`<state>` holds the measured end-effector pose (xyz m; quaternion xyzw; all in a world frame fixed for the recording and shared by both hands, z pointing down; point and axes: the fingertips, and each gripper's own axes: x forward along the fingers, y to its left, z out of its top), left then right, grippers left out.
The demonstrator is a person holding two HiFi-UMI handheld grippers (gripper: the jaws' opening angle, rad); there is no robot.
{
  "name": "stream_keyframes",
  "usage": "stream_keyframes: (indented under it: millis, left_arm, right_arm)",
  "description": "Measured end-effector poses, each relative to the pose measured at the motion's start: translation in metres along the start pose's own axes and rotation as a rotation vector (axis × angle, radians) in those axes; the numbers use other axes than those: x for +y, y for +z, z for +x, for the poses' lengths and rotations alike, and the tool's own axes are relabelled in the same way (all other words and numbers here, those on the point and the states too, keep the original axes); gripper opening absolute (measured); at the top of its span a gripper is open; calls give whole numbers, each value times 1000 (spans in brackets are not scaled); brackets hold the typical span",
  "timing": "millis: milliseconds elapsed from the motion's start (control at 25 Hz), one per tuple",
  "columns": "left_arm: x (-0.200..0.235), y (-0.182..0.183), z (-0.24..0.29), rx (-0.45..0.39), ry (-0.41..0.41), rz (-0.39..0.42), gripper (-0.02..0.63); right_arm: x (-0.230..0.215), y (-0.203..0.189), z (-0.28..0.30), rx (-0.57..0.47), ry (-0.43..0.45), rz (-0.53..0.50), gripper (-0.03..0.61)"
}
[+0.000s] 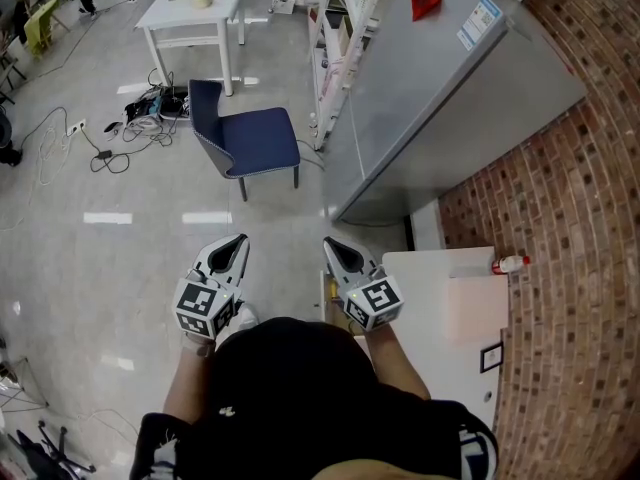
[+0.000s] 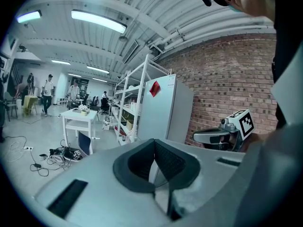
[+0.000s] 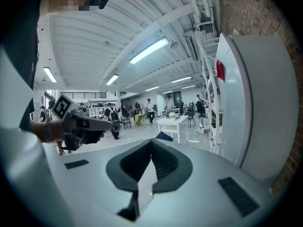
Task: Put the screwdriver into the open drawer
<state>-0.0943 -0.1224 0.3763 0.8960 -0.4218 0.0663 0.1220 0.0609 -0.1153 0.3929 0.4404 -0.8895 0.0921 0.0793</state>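
Note:
No screwdriver and no open drawer can be made out in any view. My left gripper and my right gripper are held side by side in front of the person's body, above the floor, both pointing forward. In the left gripper view the left gripper has its dark pads meeting at the tips with nothing between them, and the right gripper shows off to the right. The right gripper view shows the right gripper shut and empty too, with the left gripper at its left.
A white cabinet top stands at the right by the brick wall, with a red-capped white bottle on it. Ahead are a grey fridge, a blue chair, a white table and floor cables.

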Motion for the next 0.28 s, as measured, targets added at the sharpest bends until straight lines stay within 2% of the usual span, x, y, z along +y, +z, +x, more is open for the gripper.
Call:
stream_keyframes:
  millis: [280]
  left_arm:
    - [0,-3,-5,8,1,5,5]
  right_arm:
    - [5,0,-2,0,2,-4,11]
